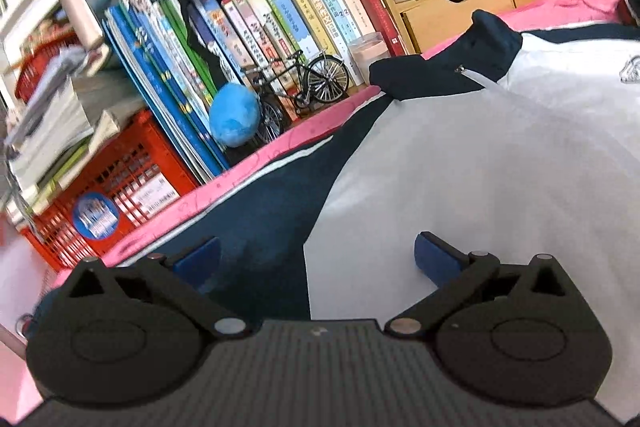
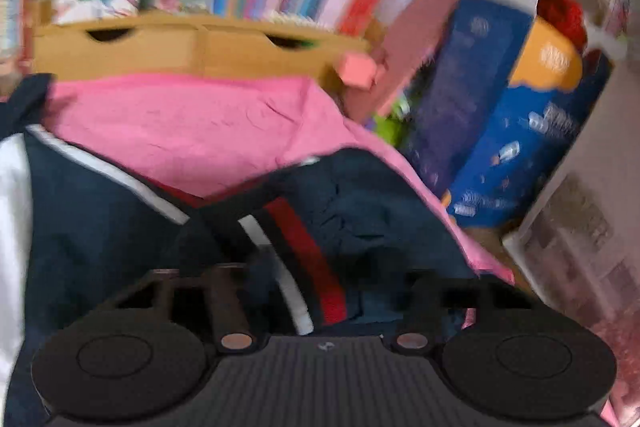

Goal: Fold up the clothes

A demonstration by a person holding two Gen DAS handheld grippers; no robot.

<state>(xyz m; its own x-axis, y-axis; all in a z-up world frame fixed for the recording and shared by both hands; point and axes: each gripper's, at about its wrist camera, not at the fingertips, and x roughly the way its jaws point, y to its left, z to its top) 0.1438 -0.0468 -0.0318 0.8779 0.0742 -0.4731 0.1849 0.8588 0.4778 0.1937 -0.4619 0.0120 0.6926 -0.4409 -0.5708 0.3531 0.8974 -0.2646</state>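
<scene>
Hovering my left hand-held gripper (image 1: pixel 316 259), jaws wide and empty, I see the white-and-navy jacket (image 1: pixel 460 155) spread on the pink table (image 1: pixel 256 163) just ahead. My right hand-held gripper (image 2: pixel 320 291) is too blurred to judge, over a rumpled sleeve (image 2: pixel 360 211); folding that sleeve inward looks likely next.

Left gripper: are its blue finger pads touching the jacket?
Cannot tell. In the left wrist view the left gripper is open over the jacket, and its pads overlap the fabric with no plain gap or contact.
</scene>
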